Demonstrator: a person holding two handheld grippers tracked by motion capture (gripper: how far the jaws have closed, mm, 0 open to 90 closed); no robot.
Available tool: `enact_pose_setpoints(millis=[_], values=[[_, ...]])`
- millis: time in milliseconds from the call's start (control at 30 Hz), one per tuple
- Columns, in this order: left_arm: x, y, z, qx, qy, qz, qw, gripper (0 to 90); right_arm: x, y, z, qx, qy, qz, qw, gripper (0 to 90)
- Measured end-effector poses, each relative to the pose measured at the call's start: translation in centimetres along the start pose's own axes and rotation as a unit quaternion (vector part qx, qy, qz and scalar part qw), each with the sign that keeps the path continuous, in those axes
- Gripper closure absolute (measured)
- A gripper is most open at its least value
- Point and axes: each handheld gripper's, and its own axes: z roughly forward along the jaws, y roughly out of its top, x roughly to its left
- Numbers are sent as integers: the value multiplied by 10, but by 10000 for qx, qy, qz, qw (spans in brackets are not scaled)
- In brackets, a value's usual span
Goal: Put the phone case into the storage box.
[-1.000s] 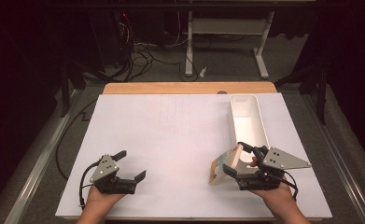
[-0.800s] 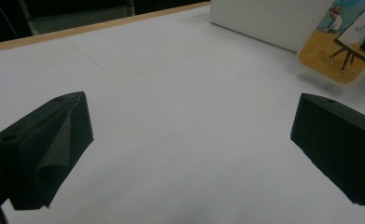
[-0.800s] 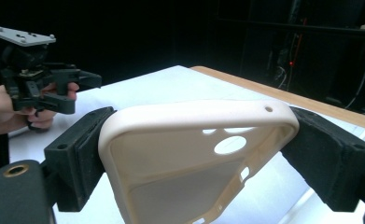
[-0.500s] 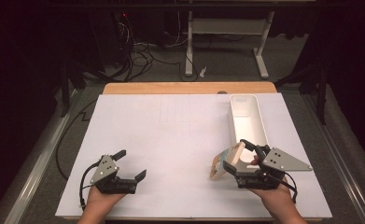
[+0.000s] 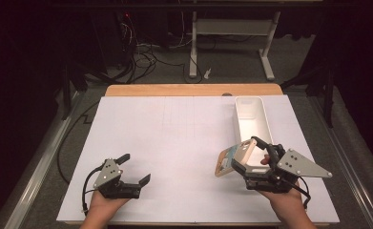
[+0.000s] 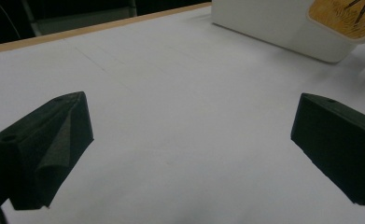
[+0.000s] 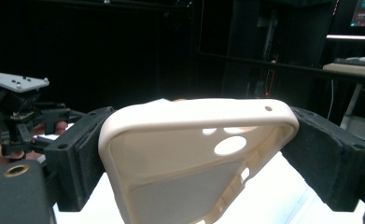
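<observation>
A cream phone case [image 5: 232,160] with a brown printed back is held up above the white table sheet [image 5: 184,138], tilted, at the front right. My right gripper [image 5: 245,153] is shut on it, one jaw on each long edge. In the right gripper view the case's hollow inside [image 7: 171,158] faces the camera, clamped between both black pads [image 7: 80,149]. My left gripper [image 5: 136,168] rests at the front left, open, with nothing between its jaws. The left gripper [image 6: 189,135] looks across bare sheet.
A long white tray [image 5: 251,119] stands on the sheet just beyond the right gripper, and appears as tray [image 6: 273,23] in the left gripper view. The wooden table edge [image 5: 193,89] runs along the back. Cables and a desk frame [image 5: 232,28] lie on the floor beyond.
The right gripper has lifted and turned slightly with the phone case in it. The left gripper has not moved.
</observation>
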Motion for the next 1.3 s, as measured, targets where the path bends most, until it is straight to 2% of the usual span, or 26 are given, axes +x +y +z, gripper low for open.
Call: enact_pose_setpoints(millis=[100, 333, 600, 833, 900, 1300], values=[[1, 0, 0, 7, -37, -53, 10000, 3, -2, 3, -2, -55, -28, 17, 10000, 130], [1, 0, 0, 2, -24, -35, 10000, 3, -7, 10, -8, -273, -137, 19, 9995, 130], [2, -1, -1, -98, 30, -42, 9999, 3, -15, 19, -19, -537, -366, 20, 9979, 130], [2, -2, -1, -105, 3, -56, 9999, 3, -23, 21, -27, -631, -627, 16, 9960, 130], [2, -2, -1, -99, -11, -69, 9999, 3, -27, 21, -31, -637, -774, -18, 9950, 130], [2, -2, -1, -123, 4, -44, 9999, 2, -41, 21, -40, -614, -1203, -80, 9908, 130]])
